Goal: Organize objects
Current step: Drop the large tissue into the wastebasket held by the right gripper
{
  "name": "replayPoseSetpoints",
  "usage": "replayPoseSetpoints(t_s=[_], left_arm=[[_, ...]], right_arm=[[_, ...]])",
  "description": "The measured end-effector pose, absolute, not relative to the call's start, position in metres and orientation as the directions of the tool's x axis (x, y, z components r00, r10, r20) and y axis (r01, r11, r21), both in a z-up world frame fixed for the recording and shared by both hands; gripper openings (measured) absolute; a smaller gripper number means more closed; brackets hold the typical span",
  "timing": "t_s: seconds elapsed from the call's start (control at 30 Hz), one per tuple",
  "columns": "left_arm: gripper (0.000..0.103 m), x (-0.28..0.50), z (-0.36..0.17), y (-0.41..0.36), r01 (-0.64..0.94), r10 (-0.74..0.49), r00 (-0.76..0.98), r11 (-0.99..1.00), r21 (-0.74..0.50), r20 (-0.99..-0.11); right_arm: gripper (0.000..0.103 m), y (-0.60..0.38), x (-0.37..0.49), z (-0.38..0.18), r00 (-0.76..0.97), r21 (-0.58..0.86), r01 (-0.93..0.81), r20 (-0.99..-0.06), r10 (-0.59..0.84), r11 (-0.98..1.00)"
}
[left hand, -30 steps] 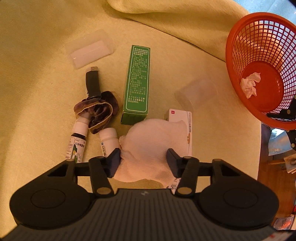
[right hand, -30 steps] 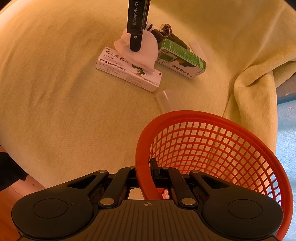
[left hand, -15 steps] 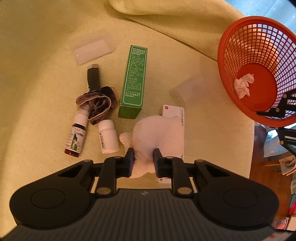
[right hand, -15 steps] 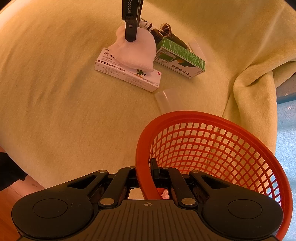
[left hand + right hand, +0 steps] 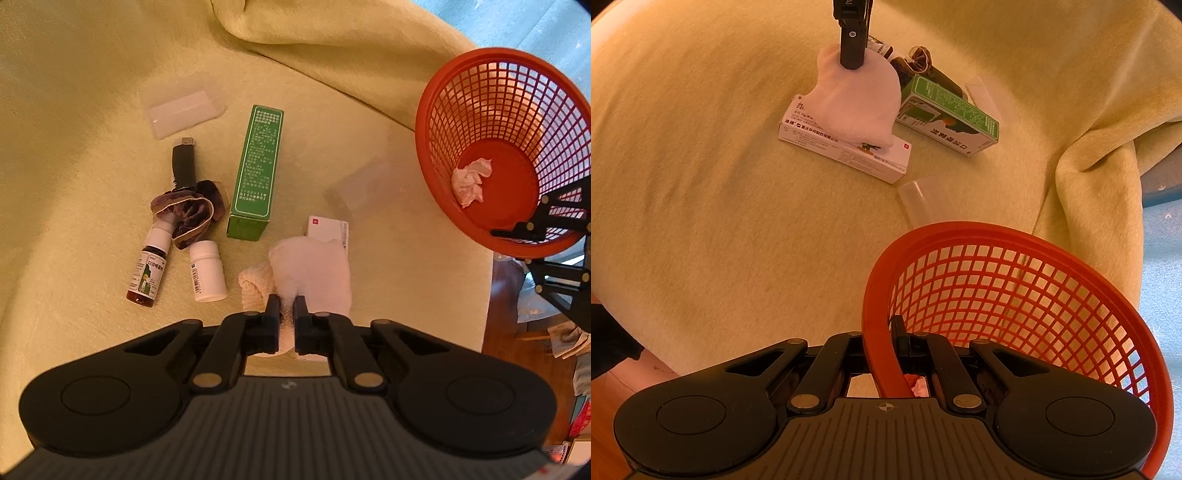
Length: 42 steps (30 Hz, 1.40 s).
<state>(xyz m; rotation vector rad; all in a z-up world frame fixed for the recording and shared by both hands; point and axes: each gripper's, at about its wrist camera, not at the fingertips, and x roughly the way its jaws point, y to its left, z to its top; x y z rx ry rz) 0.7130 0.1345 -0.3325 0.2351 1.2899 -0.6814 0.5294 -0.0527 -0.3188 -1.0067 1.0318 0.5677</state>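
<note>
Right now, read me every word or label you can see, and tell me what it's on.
"口洁喷雾剂", likely: spray bottle label.
"重庆华邦制药有限公司", likely: white box side.
Green box: Chinese print, too small to read.
White bottle: label and barcode, too small to read.

Warm, yellowish light is washing both fisheye views, throwing soft shadows beside the green cardboard box. Edges are bending strongly; the clear plastic cup is looking hazy.
</note>
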Motion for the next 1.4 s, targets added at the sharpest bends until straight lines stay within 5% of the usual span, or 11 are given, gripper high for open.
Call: replayPoseSetpoints(t_s=[0.77,1.4], left_arm=[[0.003,0.73,-0.27,0.107,0.565,-0.47,0.173,0.767,-0.304,-0.866],[0.01,0.733,-0.253,-0.002,0.674,-0.669,-0.012,0.544,-0.5,-0.744]], right_arm=[[0.0,-0.053,0.532,-0.319,0.435,-0.413,-0.788,-0.898,-0.06,0.456],[0.0,-0.053,0.527,-0.32,0.44,-0.412,-0.782,-0.896,-0.056,0.468]])
